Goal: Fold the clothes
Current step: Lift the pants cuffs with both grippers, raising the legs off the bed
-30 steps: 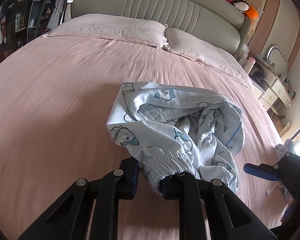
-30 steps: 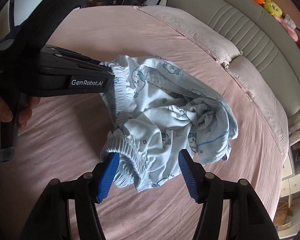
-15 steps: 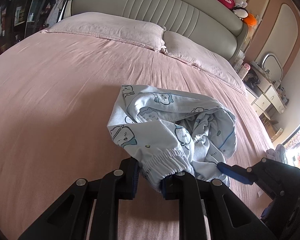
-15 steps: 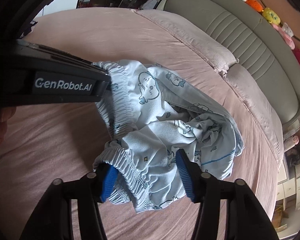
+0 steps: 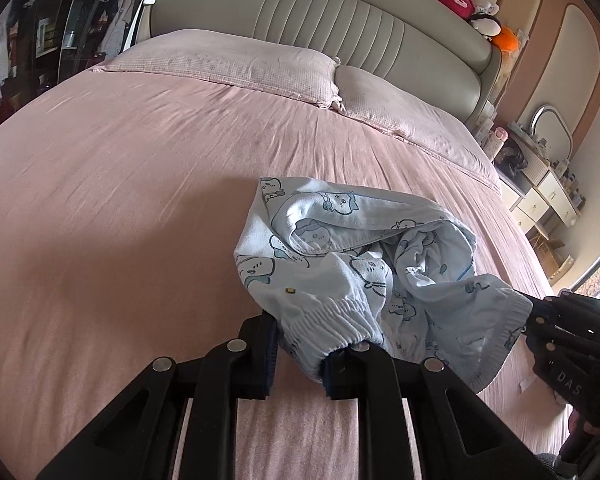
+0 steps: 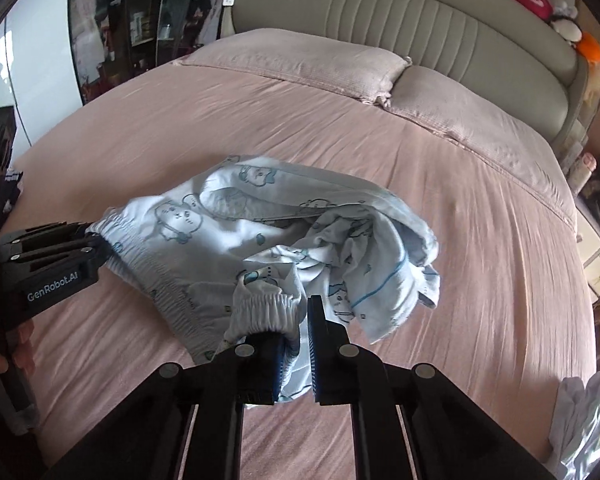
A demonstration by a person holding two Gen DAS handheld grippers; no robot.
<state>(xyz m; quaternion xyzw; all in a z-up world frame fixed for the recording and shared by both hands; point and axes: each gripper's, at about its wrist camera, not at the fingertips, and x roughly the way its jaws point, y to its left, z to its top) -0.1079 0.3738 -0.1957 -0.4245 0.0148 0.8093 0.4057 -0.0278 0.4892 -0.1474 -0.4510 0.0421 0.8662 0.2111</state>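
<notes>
We count one pale blue printed garment, two grippers: left gripper, right gripper. Ahead of them two pillows, one headboard.

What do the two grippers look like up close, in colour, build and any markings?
Both are matte black, with angular linkage arms joined by round silver pins. The left gripper and right gripper carry ribbed blue pads on their inner faces. Seen from the right wrist camera, the left gripper's side bears white "GenRobot.AI" lettering. From the left wrist camera, the right gripper's body shows pale letters reading "DAS". No cables or sleeves show.
</notes>
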